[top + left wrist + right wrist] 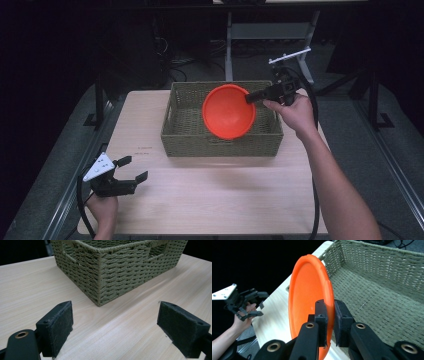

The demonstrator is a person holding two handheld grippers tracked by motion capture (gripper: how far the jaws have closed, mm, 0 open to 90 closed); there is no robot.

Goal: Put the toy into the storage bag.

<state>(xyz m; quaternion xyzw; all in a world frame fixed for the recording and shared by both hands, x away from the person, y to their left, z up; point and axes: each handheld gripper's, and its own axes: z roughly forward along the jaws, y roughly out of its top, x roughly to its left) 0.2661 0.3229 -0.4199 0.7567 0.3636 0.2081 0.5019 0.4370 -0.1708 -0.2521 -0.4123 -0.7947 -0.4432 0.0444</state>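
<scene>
High view, left to right: left hand-held gripper (131,168) rests low over the worktop (225,195), jaws spread and empty. Orange bowl (228,111) hangs tilted on edge over the woven basket (220,145), rim pinched by the right hand-held gripper (248,98). It appears light, rigid and smooth, probably plastic; grip the rim squarely. Right forearm extends forward, wrist angled inward.
</scene>
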